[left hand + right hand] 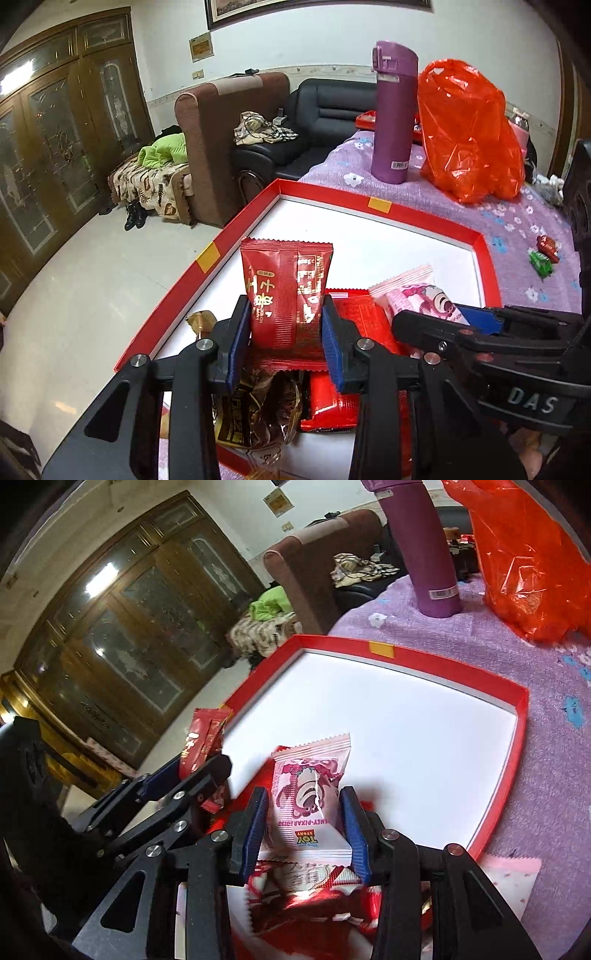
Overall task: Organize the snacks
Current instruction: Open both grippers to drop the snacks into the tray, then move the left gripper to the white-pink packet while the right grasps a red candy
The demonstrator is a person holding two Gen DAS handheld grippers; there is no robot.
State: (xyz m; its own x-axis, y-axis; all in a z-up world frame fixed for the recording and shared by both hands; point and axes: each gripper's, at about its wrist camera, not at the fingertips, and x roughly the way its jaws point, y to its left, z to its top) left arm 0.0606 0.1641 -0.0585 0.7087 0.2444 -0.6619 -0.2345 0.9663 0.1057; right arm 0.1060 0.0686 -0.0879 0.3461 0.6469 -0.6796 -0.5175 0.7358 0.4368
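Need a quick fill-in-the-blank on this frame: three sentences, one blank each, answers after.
1. The left gripper is shut on a ____ snack packet.
2. The right gripper holds a ____ packet printed with a cartoon bear.
3. The purple flask stands beside an orange ____, beyond the red tray.

Missing words: red; pink; bag

Each claw consists of black plastic linkage arms with triangular cut-outs, joined by round silver pivot screws. The left claw (286, 328) carries two flat blue pads (238, 343) on the inner faces of its fingers. The right claw (306, 827) has the same blue pads (255, 830). One housing bears the white lettering "DAS".
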